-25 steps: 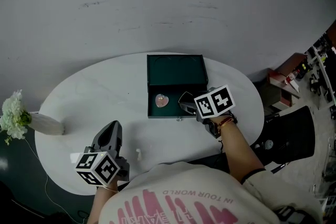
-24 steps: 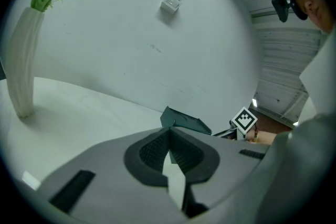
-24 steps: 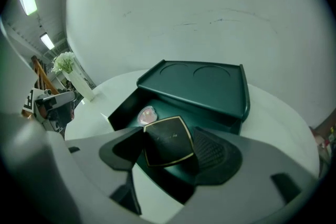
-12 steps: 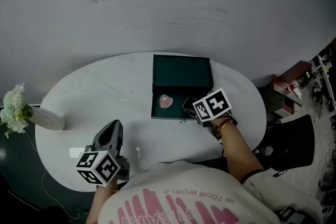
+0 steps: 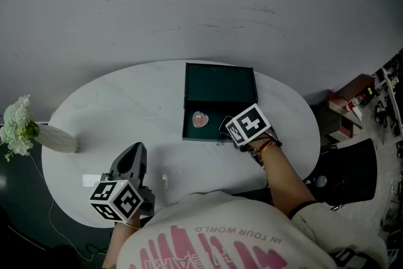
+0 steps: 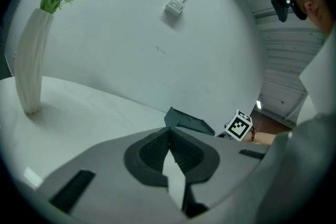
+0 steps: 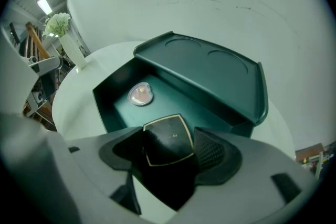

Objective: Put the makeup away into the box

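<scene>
Right arm reaches in from the near right edge of the surface (image 5: 113, 110), wrist bent, and the right gripper (image 5: 224, 125) tips steeply down over the right front corner of the box (image 5: 219, 82). Its jaws stand wide and clamp a compact (image 7: 167, 139): black, roughly square with rounded corners, a thin gold line round the lid's edge. It hangs tilted just above the box's open base, and whether it touches the floor can't be told.

The box is dark green, its lid propped up at the back with two round hollows in the lining. Inside, on the left, lies a small pink heart (image 5: 199, 118), well apart from the compact.

Left gripper (image 5: 129, 164) sits low at the near left of the surface, pointing roughly level toward the box, jaws closed together with nothing between them. A white vase (image 5: 56, 147) of flowers (image 5: 16, 129) stands at the far left edge.
</scene>
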Demonstrator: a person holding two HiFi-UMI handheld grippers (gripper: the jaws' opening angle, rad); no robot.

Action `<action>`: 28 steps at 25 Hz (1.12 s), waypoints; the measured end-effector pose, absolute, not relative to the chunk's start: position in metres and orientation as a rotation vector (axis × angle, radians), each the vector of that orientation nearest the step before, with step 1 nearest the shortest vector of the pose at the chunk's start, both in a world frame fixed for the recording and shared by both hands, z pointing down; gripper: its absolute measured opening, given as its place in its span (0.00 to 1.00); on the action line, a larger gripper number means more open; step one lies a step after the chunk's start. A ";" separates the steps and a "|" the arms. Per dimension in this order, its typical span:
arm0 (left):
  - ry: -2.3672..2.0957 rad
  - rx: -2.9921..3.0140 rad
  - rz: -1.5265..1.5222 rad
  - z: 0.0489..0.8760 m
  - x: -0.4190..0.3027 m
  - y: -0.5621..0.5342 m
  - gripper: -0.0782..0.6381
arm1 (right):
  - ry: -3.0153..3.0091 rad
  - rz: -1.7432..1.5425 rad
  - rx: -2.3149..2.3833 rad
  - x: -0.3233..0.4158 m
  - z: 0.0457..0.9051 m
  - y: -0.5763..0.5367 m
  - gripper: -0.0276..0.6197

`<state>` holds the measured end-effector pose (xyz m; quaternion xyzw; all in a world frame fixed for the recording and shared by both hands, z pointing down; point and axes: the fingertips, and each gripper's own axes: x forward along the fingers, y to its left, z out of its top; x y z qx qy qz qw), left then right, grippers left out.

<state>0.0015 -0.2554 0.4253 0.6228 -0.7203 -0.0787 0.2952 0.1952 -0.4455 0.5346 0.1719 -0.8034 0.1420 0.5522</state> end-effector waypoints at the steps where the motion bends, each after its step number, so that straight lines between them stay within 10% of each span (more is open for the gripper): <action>1: -1.916 1.657 -0.209 0.426 0.002 -0.255 0.11 | -1.898 0.334 0.405 0.194 0.535 -0.445 0.52; 28: -1.928 1.645 -0.213 0.429 0.008 -0.242 0.11 | -1.922 0.301 0.386 0.181 0.539 -0.443 0.52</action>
